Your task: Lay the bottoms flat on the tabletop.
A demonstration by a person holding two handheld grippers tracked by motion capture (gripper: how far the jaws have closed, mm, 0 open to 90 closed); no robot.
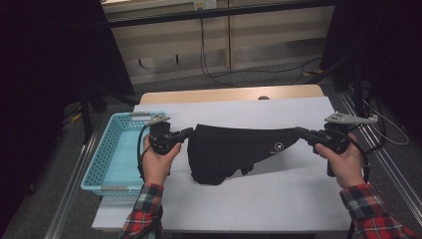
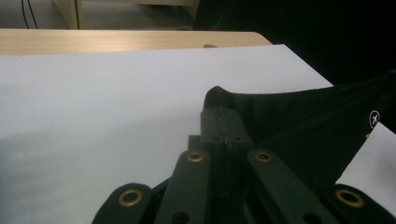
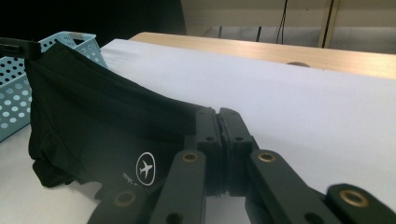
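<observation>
A black garment (image 1: 234, 152) with a small white aeroplane logo (image 1: 278, 147) hangs stretched between my two grippers, a little above the white table top (image 1: 259, 199). My left gripper (image 1: 190, 131) is shut on the garment's left end (image 2: 243, 109). At the other end, my right gripper (image 1: 300, 131) is shut on the edge near the logo (image 3: 146, 168). The upper hem is pulled taut, and the lower folds (image 3: 51, 168) sag down to the table.
A light blue perforated basket (image 1: 107, 154) stands at the table's left edge, close to my left hand. The table's wooden far edge (image 1: 229, 93) shows beyond the white sheet. Cables and shelving lie on the floor behind.
</observation>
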